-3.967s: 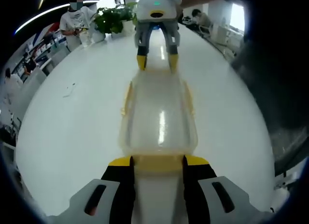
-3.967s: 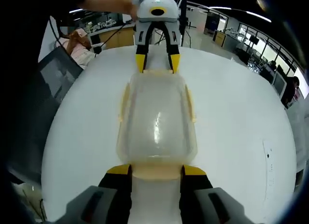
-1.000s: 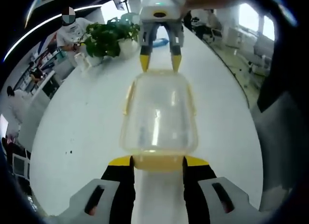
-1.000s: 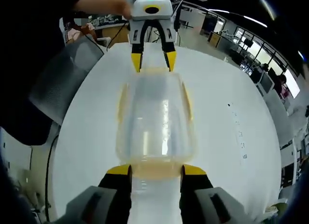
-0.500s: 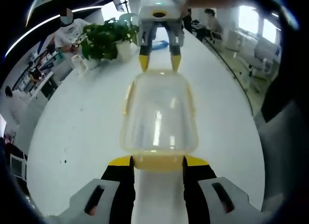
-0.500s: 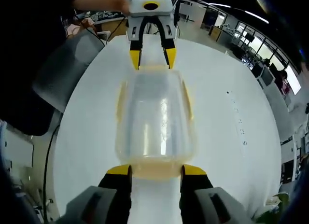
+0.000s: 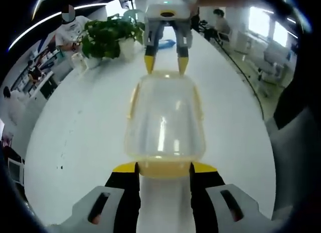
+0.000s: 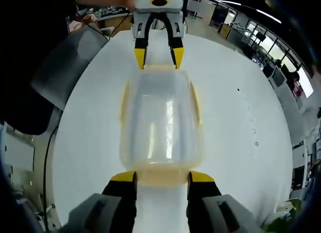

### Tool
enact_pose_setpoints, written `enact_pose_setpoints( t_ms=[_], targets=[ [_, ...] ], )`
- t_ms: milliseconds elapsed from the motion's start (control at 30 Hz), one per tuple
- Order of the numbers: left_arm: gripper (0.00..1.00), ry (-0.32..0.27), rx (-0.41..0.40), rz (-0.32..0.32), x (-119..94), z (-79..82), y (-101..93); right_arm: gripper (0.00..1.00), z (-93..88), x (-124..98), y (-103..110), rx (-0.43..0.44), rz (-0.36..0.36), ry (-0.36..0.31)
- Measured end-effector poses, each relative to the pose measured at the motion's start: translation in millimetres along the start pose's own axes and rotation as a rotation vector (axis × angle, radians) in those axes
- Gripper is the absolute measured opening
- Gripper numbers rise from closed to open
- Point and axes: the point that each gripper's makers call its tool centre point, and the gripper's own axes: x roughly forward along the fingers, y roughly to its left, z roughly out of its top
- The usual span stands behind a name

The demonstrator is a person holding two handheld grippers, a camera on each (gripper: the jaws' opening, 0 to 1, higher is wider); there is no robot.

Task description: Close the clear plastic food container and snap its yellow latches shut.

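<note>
Clear plastic container (image 7: 165, 117) lies on the white worktop (image 7: 80, 137), lid on, held lengthwise between the two grippers. Left gripper (image 7: 164, 167) at the near end in the left gripper view, jaws spread to either side of the yellow end latch (image 7: 164, 168), tips touching it. Right gripper (image 7: 165, 66) at the far end, jaws likewise parted, yellow tips at the container's rim. Right gripper view mirrors this: container (image 8: 160, 125) between right gripper (image 8: 161, 178) and left gripper (image 8: 157, 57). Yellow side latches (image 7: 132, 100) lie along the long edges. Potted plant (image 7: 108, 37) beyond, on the worktop.
</note>
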Motion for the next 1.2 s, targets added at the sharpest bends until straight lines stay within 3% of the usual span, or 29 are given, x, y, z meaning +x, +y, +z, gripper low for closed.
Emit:
enact_pose_setpoints(
  t_ms=[533,967,1200],
  targets=[
    [0.35,0.025,0.006,-0.033,-1,-14.8,-4.7,0.36,6.8,13,13,0.027,0.055,-0.021],
    [0.36,0.078,0.006,-0.108,-31,-55.7,-21.0,0.36,55.4,32,39,0.051,0.077,-0.075],
    [0.36,0.076,-0.012,-0.13,-47,-76.9,-33.6,0.36,79.2,41,52,0.078,0.07,-0.111]
  ],
)
